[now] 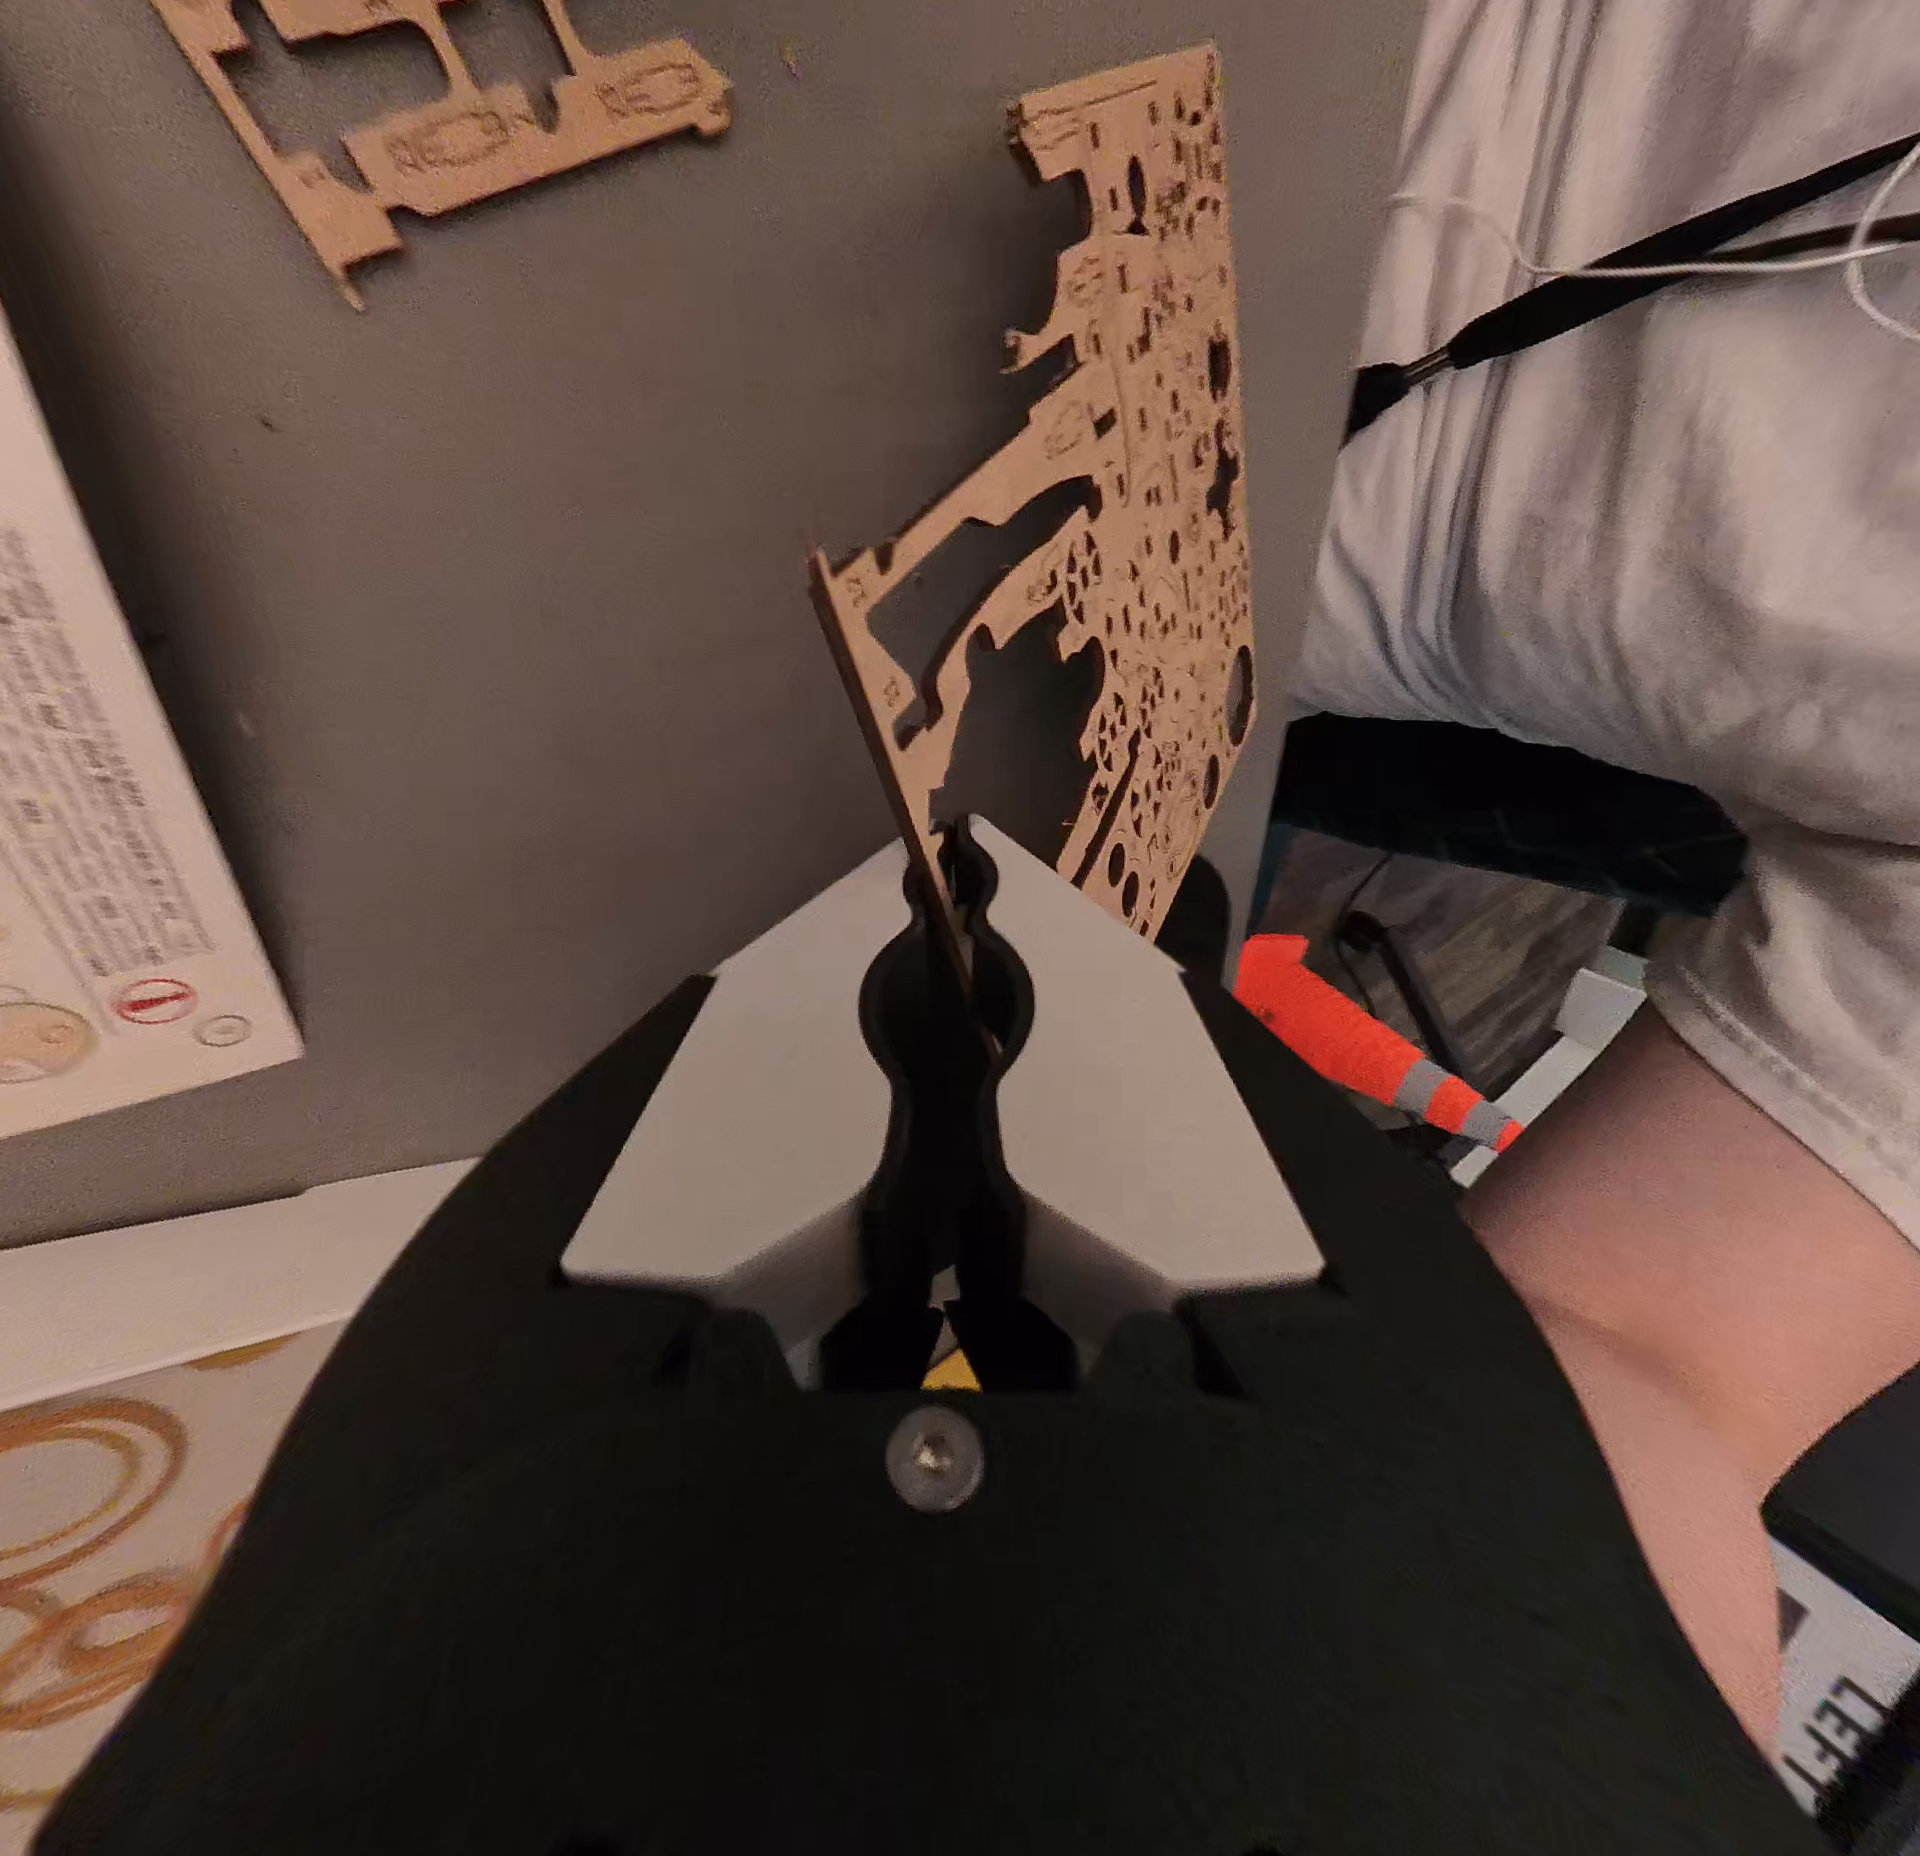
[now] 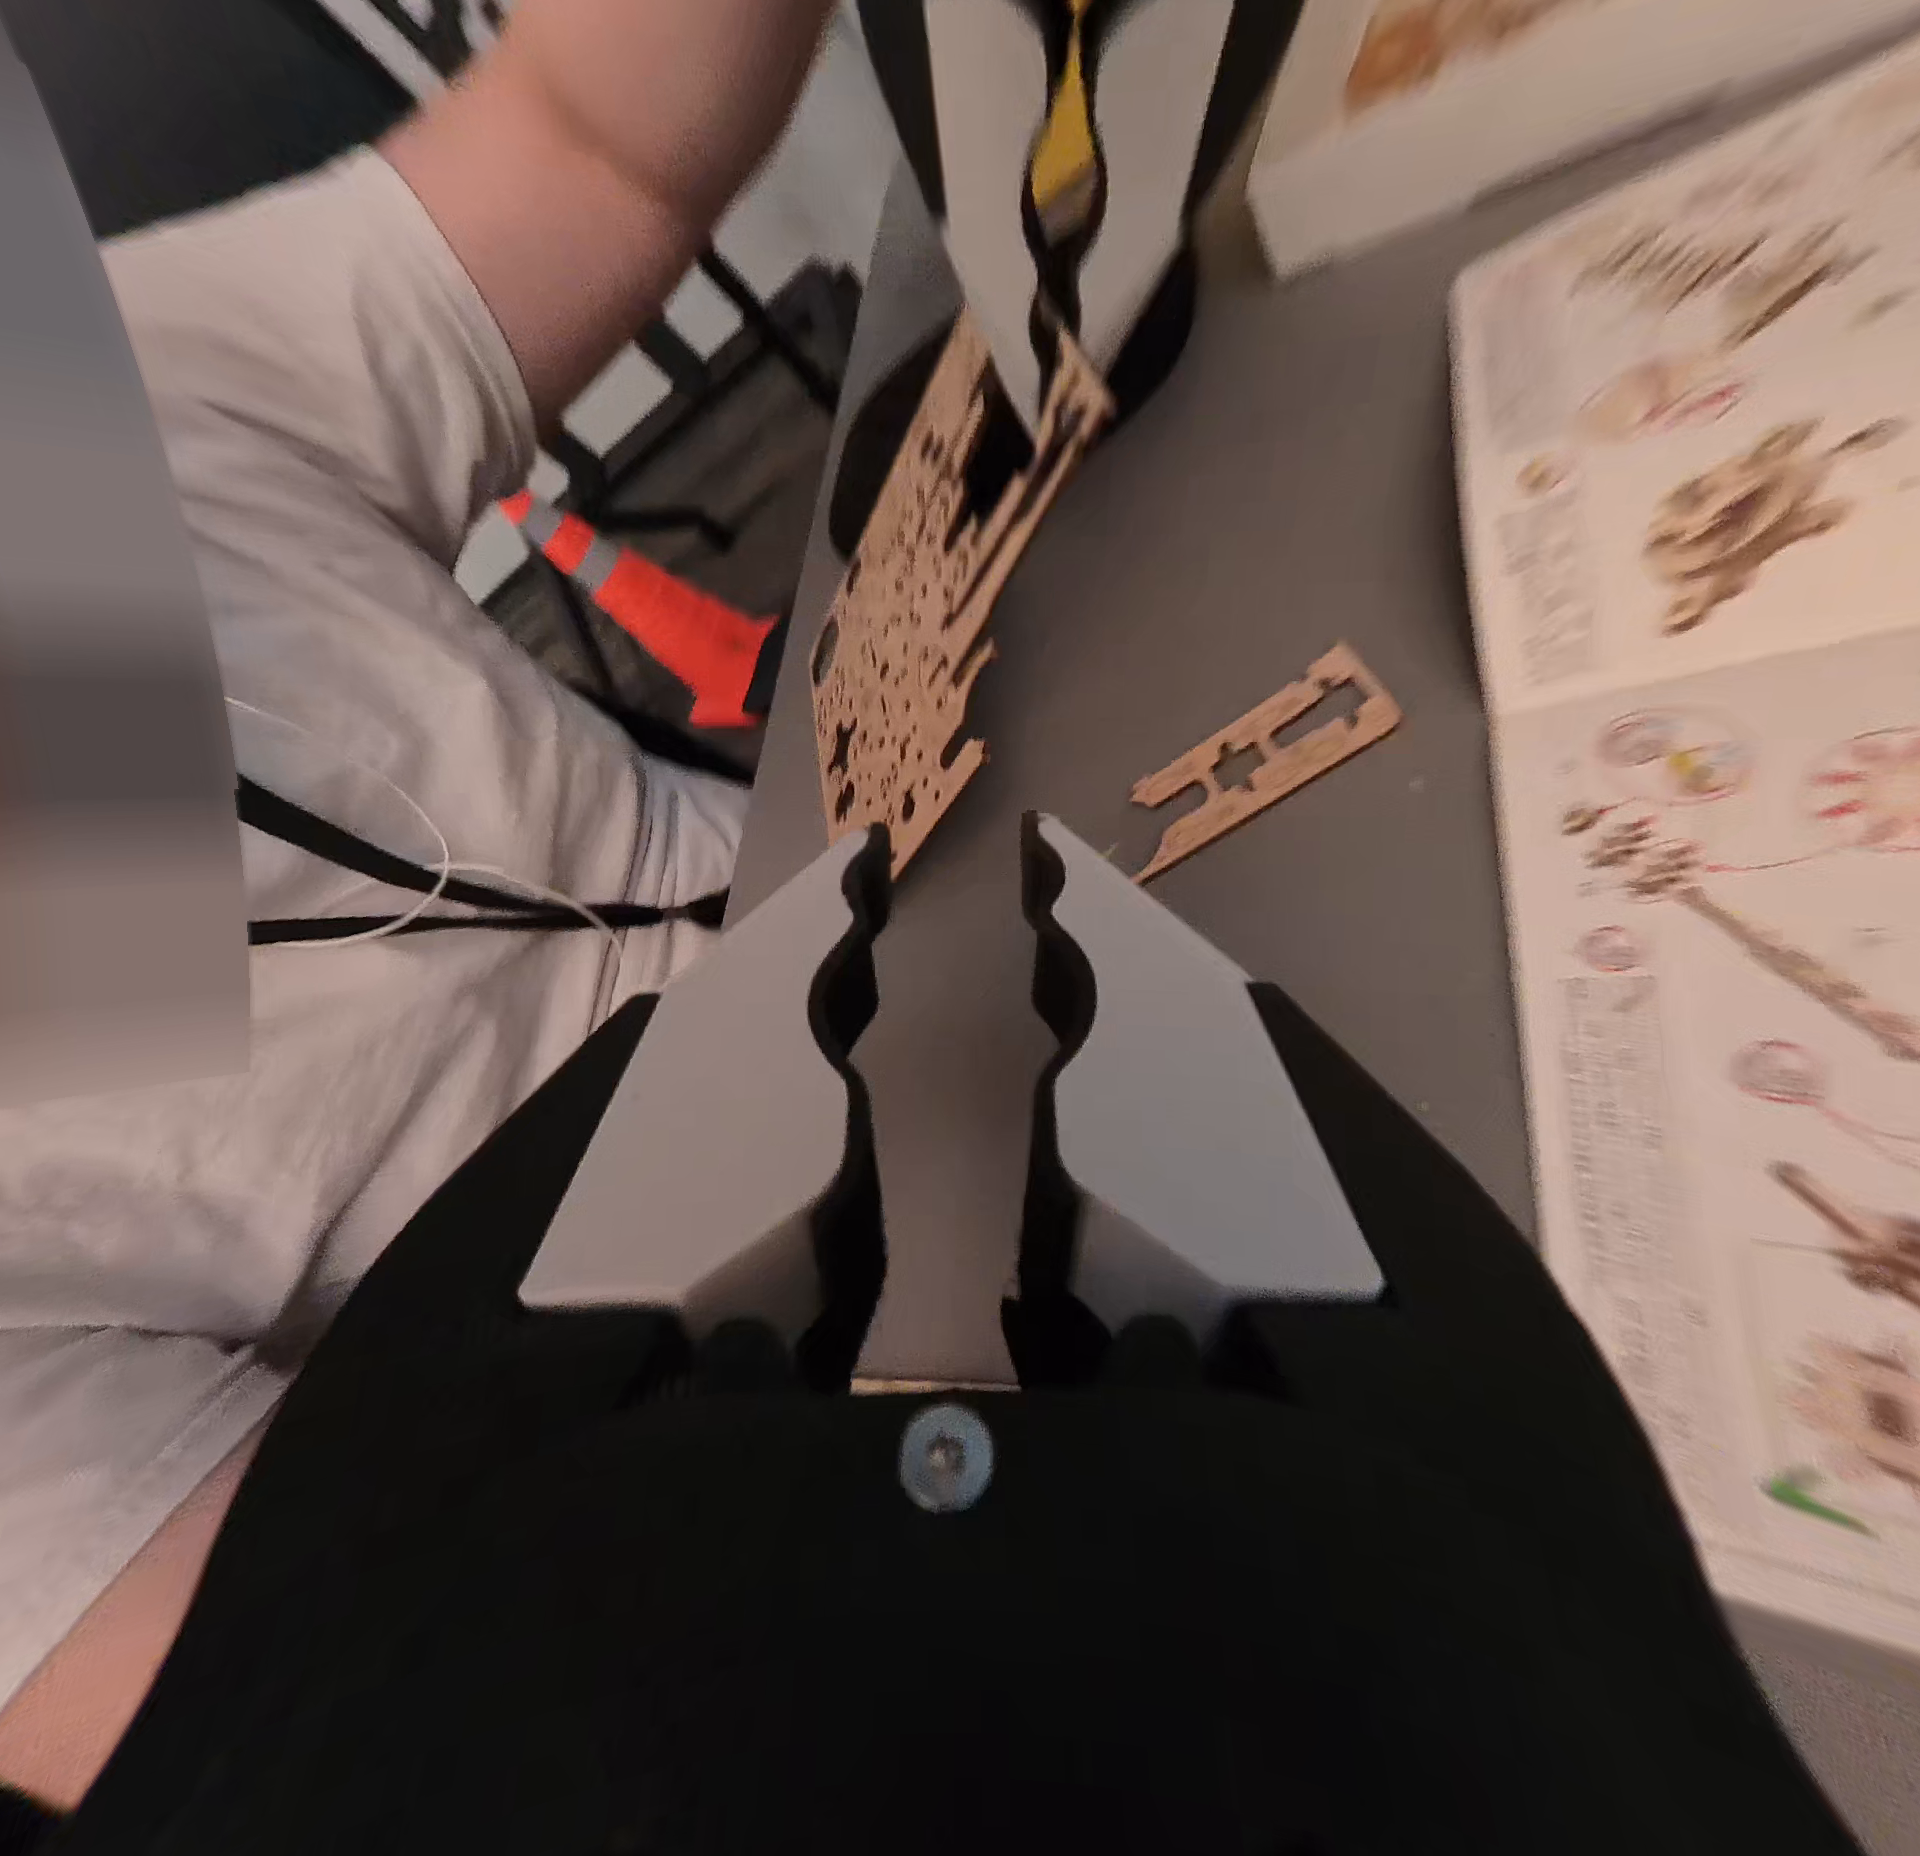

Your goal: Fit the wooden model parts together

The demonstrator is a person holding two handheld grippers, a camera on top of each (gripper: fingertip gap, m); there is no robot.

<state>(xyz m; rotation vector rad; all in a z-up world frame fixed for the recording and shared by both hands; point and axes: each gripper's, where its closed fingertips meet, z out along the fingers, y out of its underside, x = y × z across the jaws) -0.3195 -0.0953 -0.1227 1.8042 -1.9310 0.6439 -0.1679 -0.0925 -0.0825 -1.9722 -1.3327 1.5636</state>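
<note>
My left gripper (image 1: 951, 850) is shut on the near edge of a laser-cut wooden parts sheet (image 1: 1143, 518) and holds it tilted up over the grey table (image 1: 571, 559). A second wooden sheet with cut-outs (image 1: 416, 92) lies flat at the far left. In the right wrist view my right gripper (image 2: 956, 835) is open and empty, its tips just short of the held sheet's free end (image 2: 904, 663). The left gripper (image 2: 1049, 352) shows opposite, clamped on that sheet. A small loose wooden piece (image 2: 1268, 757) lies flat on the table (image 2: 1247, 975), just right of my right fingertips.
An open instruction booklet (image 2: 1714, 871) lies along the table's right side, also in the left wrist view (image 1: 94, 767). A white box (image 2: 1507, 71) stands beyond it. A person in a white shirt (image 1: 1610, 456) sits at the table edge. An orange cone (image 2: 644, 601) lies below. The grippers' ends are close to 15 cm from one another.
</note>
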